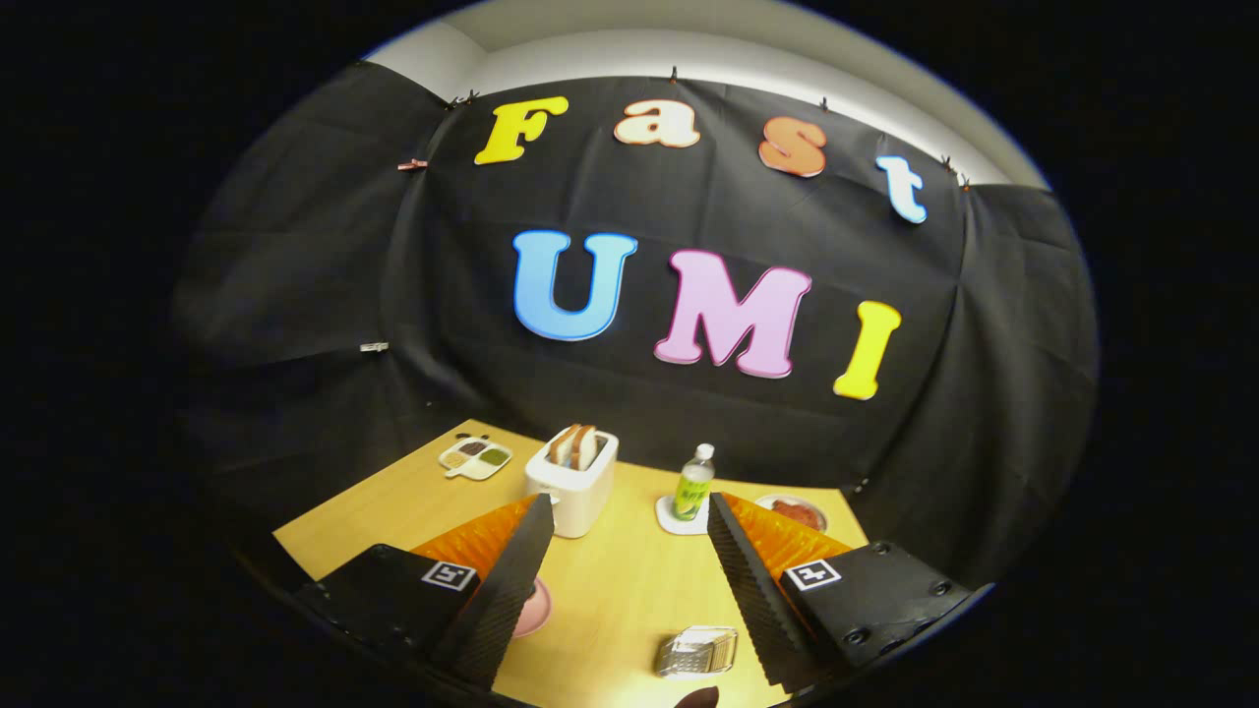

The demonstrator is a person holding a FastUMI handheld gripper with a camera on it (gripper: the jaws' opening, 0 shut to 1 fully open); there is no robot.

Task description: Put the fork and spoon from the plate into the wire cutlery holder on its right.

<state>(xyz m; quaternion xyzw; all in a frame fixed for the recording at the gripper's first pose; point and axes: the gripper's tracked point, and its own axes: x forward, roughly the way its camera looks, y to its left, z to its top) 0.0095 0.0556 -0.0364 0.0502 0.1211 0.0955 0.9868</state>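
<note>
Black cloth hung behind a wooden counter as your claw hovered above it, fingers spread wide and gripping nothing. Between the fingers, near their bases, sat the wire cutlery holder; you had the pink plate just beside the left finger, mostly hidden behind it, so fork and spoon could not be made out. Beyond the fingertips stood a white toaster with bread in it, a small bottle on a coaster, a divided dish and a plate of red food.
</note>
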